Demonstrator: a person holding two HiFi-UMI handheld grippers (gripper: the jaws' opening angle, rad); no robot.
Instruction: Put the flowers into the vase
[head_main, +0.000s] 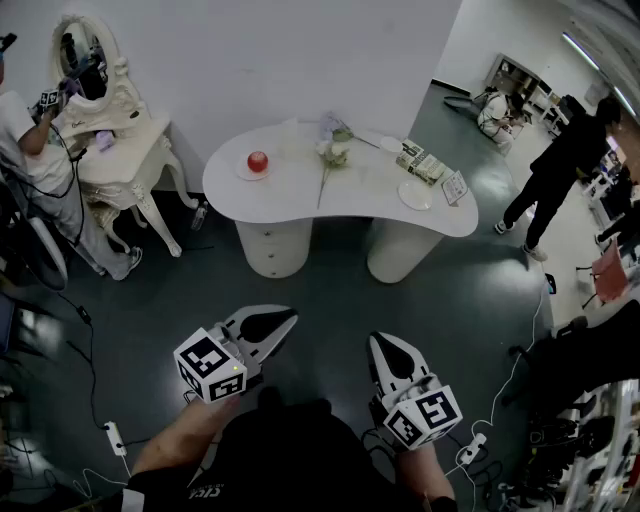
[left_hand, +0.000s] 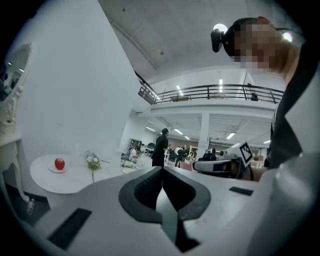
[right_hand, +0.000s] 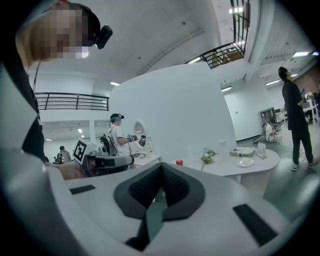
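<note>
Noted left gripper (head_main: 283, 320) and right gripper (head_main: 381, 343) low above dark floor (head_main: 330, 285), well apart from white curved table (head_main: 300, 200). Found both pairs of jaws pressed together, nothing between. Located flowers (head_main: 334, 150) lying on tabletop near middle, blooms toward wall, stem toward front edge. Logged red apple (head_main: 258, 160) on small plate (head_main: 243, 170) left of flowers.

The left tool (head_main: 283, 320) and right tool (head_main: 386, 345) point forward side by side, jaws pressed together, empty.

White flowers (head_main: 336, 150) lie flat on the white table (head_main: 290, 195).
</note>
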